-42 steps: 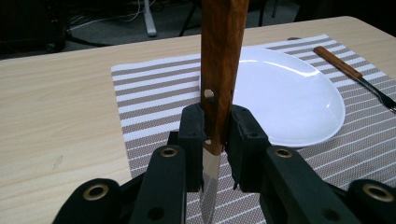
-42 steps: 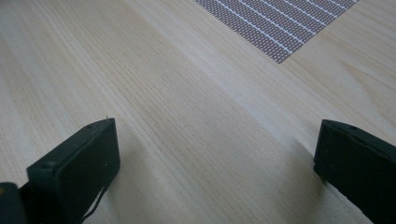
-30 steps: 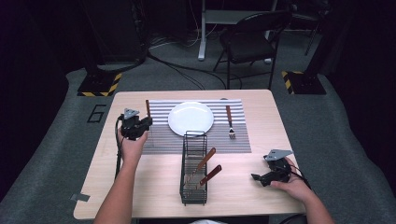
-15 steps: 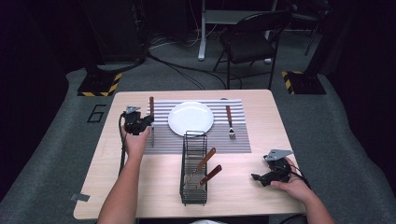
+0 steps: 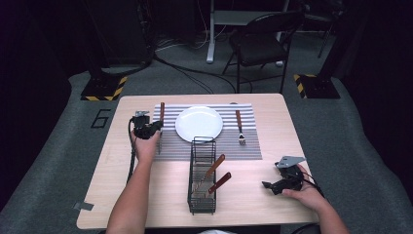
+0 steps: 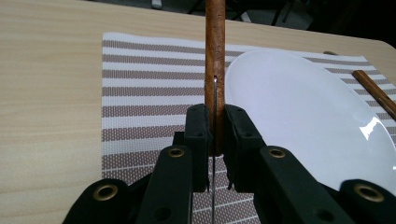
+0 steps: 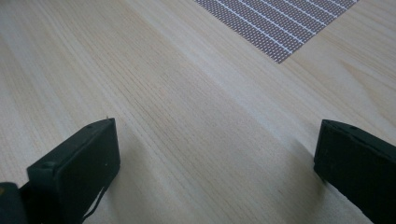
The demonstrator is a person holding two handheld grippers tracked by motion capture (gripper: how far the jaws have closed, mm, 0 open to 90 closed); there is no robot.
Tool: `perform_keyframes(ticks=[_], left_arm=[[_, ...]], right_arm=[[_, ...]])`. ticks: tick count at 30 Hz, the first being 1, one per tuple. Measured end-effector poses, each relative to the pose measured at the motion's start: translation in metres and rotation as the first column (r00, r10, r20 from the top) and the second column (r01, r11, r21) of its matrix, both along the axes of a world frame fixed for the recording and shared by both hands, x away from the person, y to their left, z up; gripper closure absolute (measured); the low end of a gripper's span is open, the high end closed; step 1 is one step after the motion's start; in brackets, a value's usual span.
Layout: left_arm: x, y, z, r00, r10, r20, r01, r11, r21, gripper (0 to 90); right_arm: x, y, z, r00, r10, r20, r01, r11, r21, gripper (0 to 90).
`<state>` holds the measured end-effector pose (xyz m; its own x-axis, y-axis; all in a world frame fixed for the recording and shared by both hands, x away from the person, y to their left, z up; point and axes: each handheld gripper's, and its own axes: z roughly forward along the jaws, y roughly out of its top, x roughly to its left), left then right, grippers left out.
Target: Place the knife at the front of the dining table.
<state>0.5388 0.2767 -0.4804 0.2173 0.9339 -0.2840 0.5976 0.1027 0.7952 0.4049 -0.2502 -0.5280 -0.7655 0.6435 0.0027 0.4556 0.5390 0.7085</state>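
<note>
My left gripper is shut on a wooden-handled knife over the left part of the striped placemat, just left of the white plate. In the left gripper view the pads clamp the brown handle at its near end. The thin blade runs edge-on back below the jaws, and the plate lies to the right. My right gripper rests open on the table at the front right. In its own view the jaws stand wide apart over bare wood.
A wooden-handled fork lies on the mat right of the plate. A black wire basket stands at the table's front middle with two wooden-handled utensils leaning in it. A chair stands beyond the table's far edge.
My left gripper has carried the knife a little to the right, onto the mat beside the plate. The right gripper has stayed put.
</note>
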Motion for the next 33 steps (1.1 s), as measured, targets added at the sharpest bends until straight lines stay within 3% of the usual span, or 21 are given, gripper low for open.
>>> perform_keyframes(ticks=[6,8,9,11,14,16,20,22,28,31,33], left_arm=[[0.006,0.006,-0.009,0.9996,0.019,-0.023,-0.02,0.9989,-0.042,80.7],[0.008,0.008,-0.013,0.9991,0.026,-0.032,-0.028,0.9973,-0.068,80.7],[0.01,0.008,-0.016,0.9981,0.045,-0.043,-0.049,0.9937,-0.101,80.7],[0.012,0.008,-0.019,0.9974,0.05,-0.053,-0.056,0.9916,-0.116,80.8],[0.014,0.007,-0.022,0.9971,0.052,-0.055,-0.058,0.9915,-0.116,80.8],[0.018,0.007,-0.022,0.9964,0.04,-0.074,-0.047,0.9953,-0.085,80.8],[0.024,0.004,-0.02,0.9971,0.048,-0.059,-0.055,0.9909,-0.123,80.8],[0.026,0.003,-0.022,0.9952,0.062,-0.076,-0.073,0.9854,-0.154,80.8],[0.03,0.006,-0.035,0.9901,0.071,-0.121,-0.088,0.9855,-0.145,80.8],[0.031,0.005,-0.037,0.9898,0.076,-0.12,-0.094,0.9843,-0.15,80.8],[0.032,0.005,-0.038,0.9884,0.085,-0.125,-0.106,0.9793,-0.172,80.8]], right_arm=[[0.0,0.0,0.0,1.0,0.0,-0.001,0.0,1.0,0.0,0.0],[0.0,0.0,0.0,1.0,0.0,0.0,0.0,1.0,0.0,0.0],[0.0,0.0,0.0,1.0,0.0,0.0,0.0,1.0,0.0,0.0],[0.0,0.0,0.0,1.0,0.0,-0.001,0.0,1.0,0.0,0.0],[0.0,0.0,0.0,1.0,0.0,-0.001,0.0,1.0,0.0,0.0],[0.0,0.0,0.0,1.0,0.0,-0.001,0.0,1.0,0.0,0.0],[0.0,0.0,0.0,1.0,0.0,0.0,0.0,1.0,0.0,0.0],[0.0,0.0,0.0,1.0,0.0,0.0,0.0,1.0,0.0,0.0],[0.0,0.0,0.0,1.0,0.0,0.0,0.0,1.0,0.0,0.0],[0.0,0.0,0.0,1.0,0.0,0.0,0.0,1.0,0.0,0.0],[0.0,0.0,0.0,1.0,0.0,-0.001,0.0,1.0,0.0,0.0]])
